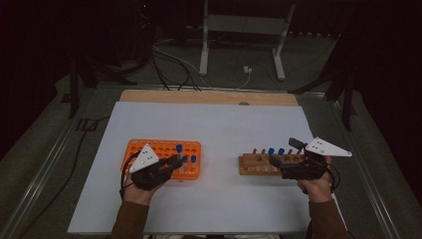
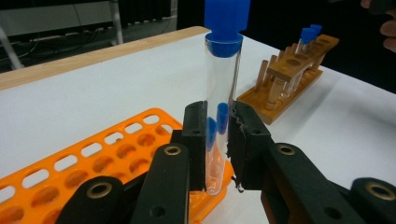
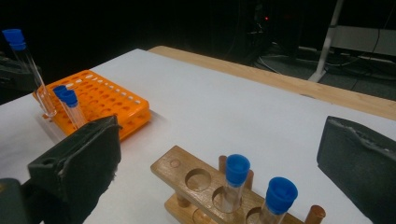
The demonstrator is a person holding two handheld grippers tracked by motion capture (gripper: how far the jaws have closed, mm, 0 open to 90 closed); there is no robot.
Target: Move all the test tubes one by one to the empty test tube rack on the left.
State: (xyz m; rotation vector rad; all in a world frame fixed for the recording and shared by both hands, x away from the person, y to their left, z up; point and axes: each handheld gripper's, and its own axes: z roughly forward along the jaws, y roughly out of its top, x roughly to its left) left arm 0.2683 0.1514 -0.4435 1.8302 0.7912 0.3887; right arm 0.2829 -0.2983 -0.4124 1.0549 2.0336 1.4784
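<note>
The left gripper (image 2: 217, 140) grips a clear tube (image 2: 220, 93) with a blue cap, jaws tight on it, just above the orange rack (image 2: 107, 149). Two more tubes (image 3: 67, 105) stand in that rack. The wooden rack (image 3: 196, 179) on the bench (image 1: 219, 124) already has two tubes, with holes left to fill. The right gripper (image 3: 219, 158) waits by it, jaws wide apart. Some of the job looks done.

No text, label, brand, number or sign can be read anywhere (the orange rack (image 2: 116, 154), the wooden rack (image 3: 210, 186) and the blue-capped tubes are all seen unmarked).
</note>
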